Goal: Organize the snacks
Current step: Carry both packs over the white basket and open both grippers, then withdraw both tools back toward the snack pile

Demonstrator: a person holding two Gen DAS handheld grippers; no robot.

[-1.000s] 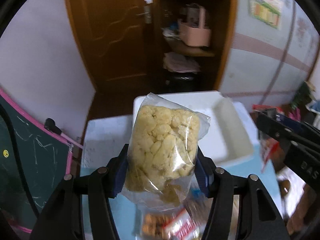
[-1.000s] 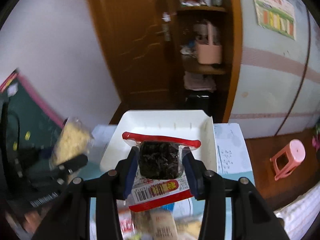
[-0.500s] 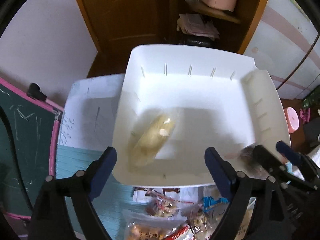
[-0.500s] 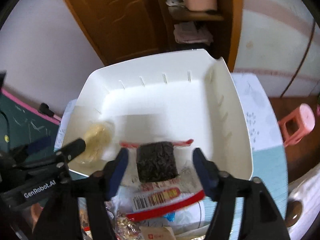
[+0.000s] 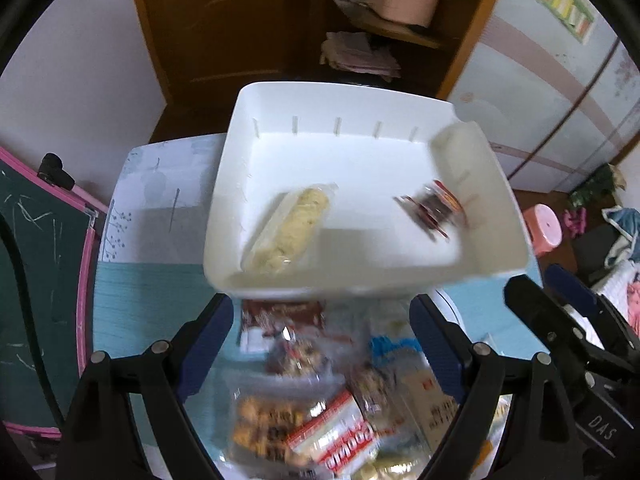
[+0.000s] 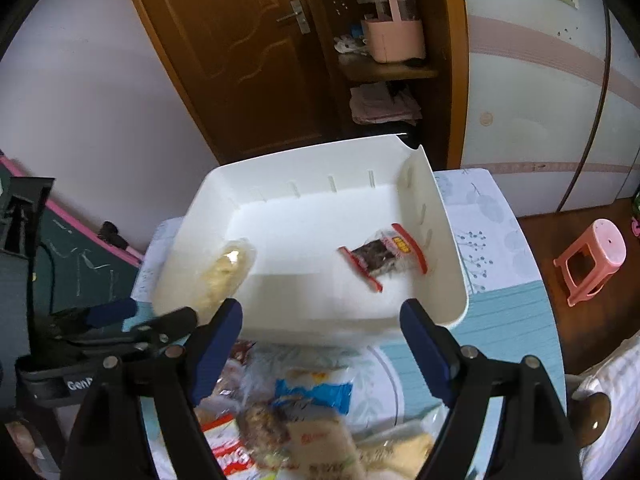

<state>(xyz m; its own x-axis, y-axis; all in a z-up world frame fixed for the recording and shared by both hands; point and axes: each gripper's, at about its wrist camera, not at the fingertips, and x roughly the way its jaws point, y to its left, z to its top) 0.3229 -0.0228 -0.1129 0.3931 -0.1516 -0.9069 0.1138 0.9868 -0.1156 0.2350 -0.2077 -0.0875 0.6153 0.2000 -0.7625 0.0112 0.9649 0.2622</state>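
A white tray (image 5: 372, 104) stands on the table, also in the right wrist view (image 6: 452, 240). In it lie a clear bag of pale yellow puffed snack (image 5: 292, 228) (image 6: 224, 272) at the left and a red-edged packet of dark snack (image 5: 432, 208) (image 6: 384, 256) at the right. My left gripper (image 5: 320, 340) is open and empty, just short of the tray's near wall. My right gripper (image 6: 320, 332) is open and empty too, beside it on the right. A pile of snack packets (image 5: 340, 408) (image 6: 292, 420) lies on the table under both grippers.
A dark chalkboard with a pink frame (image 5: 40, 260) stands left of the table. A pink stool (image 6: 592, 260) is on the floor at the right. A wooden door (image 6: 240, 40) and shelves with a pink basket (image 6: 394, 36) are behind the table.
Both grippers let go of their packets: the yellow bag and the dark packet now lie in the tray. Both grippers have pulled back over the snack pile.
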